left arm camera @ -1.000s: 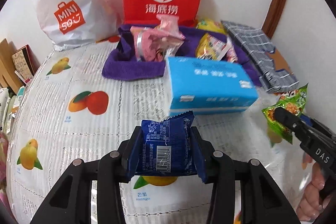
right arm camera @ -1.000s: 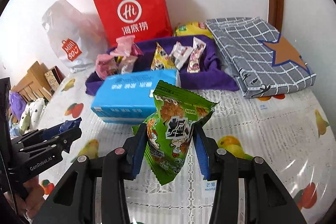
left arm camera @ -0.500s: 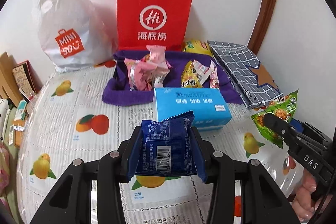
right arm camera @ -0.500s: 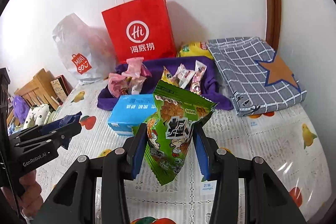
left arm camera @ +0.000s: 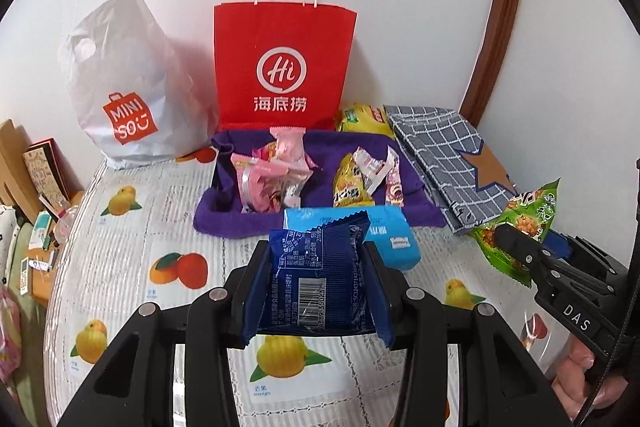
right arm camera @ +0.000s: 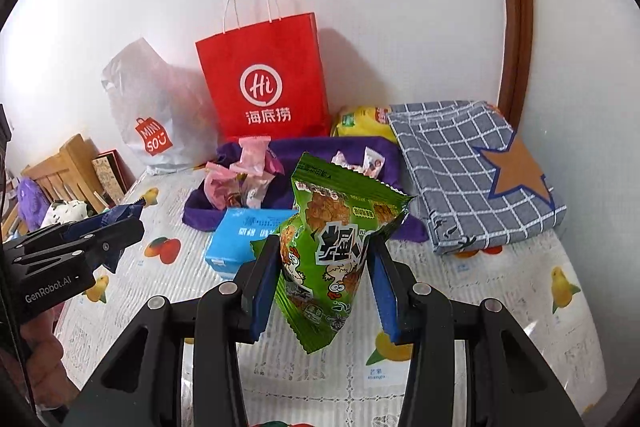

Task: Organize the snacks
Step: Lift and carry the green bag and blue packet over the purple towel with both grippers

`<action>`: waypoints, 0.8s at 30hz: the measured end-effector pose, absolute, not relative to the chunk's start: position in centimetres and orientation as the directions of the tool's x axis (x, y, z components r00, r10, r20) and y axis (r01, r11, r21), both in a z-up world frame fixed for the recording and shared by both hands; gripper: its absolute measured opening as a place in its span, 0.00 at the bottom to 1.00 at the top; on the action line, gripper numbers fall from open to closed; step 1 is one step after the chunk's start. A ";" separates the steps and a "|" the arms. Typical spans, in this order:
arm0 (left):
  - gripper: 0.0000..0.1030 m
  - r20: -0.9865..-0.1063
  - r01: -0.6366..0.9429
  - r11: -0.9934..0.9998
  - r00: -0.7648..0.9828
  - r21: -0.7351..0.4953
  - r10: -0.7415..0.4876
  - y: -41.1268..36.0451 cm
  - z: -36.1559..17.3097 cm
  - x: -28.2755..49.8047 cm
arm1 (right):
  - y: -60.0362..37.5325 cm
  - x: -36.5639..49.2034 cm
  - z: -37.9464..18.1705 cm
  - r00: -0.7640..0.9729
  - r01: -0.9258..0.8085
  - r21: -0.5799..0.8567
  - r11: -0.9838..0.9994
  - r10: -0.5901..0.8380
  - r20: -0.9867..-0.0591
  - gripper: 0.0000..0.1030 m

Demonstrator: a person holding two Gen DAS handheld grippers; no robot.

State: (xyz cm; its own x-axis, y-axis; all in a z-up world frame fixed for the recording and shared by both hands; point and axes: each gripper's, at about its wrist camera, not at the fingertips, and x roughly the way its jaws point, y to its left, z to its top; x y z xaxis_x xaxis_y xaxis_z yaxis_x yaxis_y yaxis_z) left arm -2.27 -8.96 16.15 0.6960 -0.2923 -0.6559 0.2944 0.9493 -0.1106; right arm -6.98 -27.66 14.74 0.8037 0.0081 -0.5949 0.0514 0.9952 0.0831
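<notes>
Snacks ride aloft over the table (left arm camera: 120, 259): left gripper (left arm camera: 316, 291) clamps a blue packet (left arm camera: 316, 279), right gripper (right arm camera: 324, 283) a green packet (right arm camera: 336, 251). Slippery film could probably slide free before reaching the purple tray (left arm camera: 224, 227).

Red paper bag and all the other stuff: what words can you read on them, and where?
"Hi" and "海底捞": red paper bag.
"MINISO": white plastic bag.
"DAS": right tongs, black body.
"GenRobot.AI": left tongs, black body.
"芒果 mango": fruit-print tablecloth.
Dark blue foil packet: barcode digits and small print, too blurred.
Green foil snack packet: big characters partly hidden.
Light blue tissue pack: print too small.
</notes>
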 end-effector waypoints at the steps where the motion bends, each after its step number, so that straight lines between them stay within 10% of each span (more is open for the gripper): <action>1: 0.41 -0.654 0.296 0.949 0.697 -0.111 -0.294 -9.0 16.3 -2.2 | -27.7 -6.9 15.0 0.806 0.052 0.080 0.995 0.005 -0.592 0.42; 24: 0.41 -0.632 0.291 0.952 0.722 -0.095 -0.284 -9.8 18.2 1.6 | -28.2 -3.1 17.6 0.820 0.064 0.045 0.997 -0.027 -0.572 0.42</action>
State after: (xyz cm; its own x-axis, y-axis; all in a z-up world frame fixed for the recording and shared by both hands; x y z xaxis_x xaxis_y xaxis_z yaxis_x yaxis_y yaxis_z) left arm 1.58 -9.85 18.24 0.7215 -0.2838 -0.6316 0.2912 0.9519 -0.0952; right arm -3.08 -28.19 17.58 0.8200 -0.0273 -0.5717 0.0644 0.9969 0.0447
